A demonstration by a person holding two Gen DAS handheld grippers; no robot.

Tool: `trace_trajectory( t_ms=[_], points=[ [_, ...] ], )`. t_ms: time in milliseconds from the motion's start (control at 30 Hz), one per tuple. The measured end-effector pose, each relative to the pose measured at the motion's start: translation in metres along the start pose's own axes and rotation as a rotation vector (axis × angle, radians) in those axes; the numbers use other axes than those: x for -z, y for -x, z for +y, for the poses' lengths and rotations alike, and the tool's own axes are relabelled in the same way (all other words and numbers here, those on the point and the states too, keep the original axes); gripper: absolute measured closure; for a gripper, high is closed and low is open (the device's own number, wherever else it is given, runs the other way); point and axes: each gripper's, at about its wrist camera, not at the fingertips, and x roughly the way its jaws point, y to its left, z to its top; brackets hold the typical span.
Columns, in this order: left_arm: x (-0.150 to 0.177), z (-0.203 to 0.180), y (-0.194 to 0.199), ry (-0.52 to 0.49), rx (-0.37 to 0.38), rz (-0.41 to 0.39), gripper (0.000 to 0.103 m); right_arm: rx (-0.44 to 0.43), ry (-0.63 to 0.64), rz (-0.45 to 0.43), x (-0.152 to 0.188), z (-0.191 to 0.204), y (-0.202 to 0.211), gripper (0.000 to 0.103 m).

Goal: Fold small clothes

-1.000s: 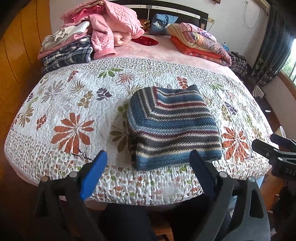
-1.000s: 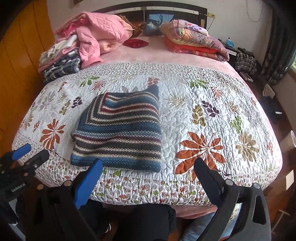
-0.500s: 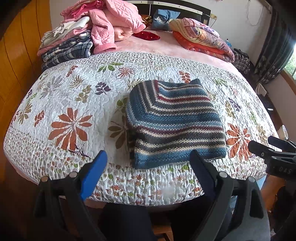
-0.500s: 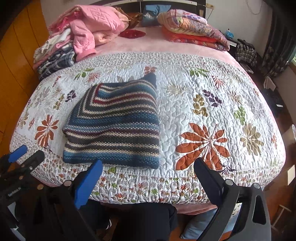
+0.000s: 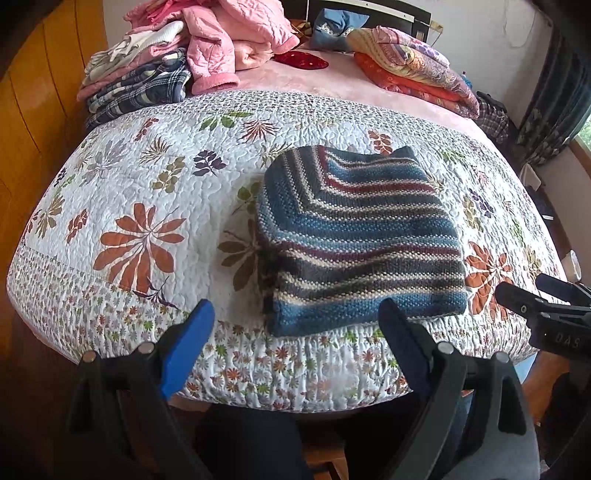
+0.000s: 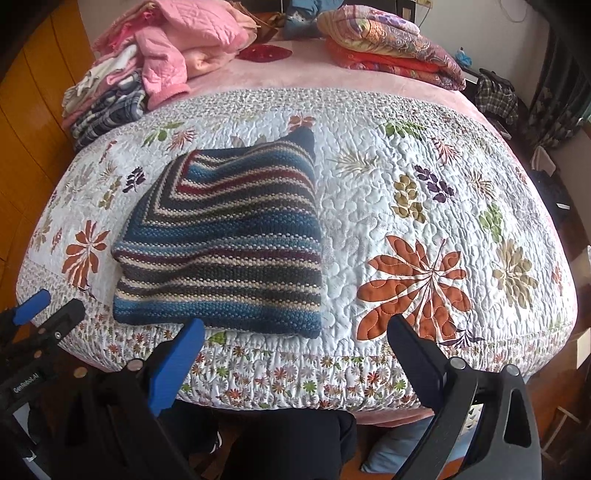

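Note:
A striped knitted garment [image 5: 354,236] in blue, grey, cream and maroon lies folded into a thick rectangle on the floral quilt [image 5: 147,192], close to the bed's near edge. My left gripper [image 5: 295,314] hovers open just short of that edge, its right finger in line with the garment's front fold and nothing between the fingers. In the right wrist view the same garment [image 6: 225,240] sits left of centre. My right gripper [image 6: 295,328] is open and empty too, held off the bed's edge to the garment's right. Each gripper shows at the side of the other's view.
A pile of pink and plaid clothes [image 5: 166,62] is stacked at the far left of the bed. Folded patterned blankets [image 5: 417,70] and a blue pillow [image 5: 332,29] lie at the far right. A wooden wall [image 5: 33,110] runs along the left; dark curtains [image 5: 554,92] hang on the right.
Both grippers have moved closer to the bed and a little higher, so the folded garment looks larger and nearer. Both stay open; the garment has not moved.

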Motion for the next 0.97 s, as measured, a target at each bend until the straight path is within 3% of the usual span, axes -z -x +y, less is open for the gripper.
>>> trace_trajectory(
  t_ms=[567, 967],
  points=[
    [-0.0001, -0.0026, -0.0088, -0.007, -0.002, 0.014, 0.014, 0.019, -0.019, -0.036, -0.0042, -0.0014, -0.0027, 0.004],
    [-0.0021, -0.0042, -0.0102, -0.007, 0.005, 0.013, 0.014, 0.009, -0.045, 0.005, -0.0031, -0.0086, -0.0106, 0.004]
  ],
)
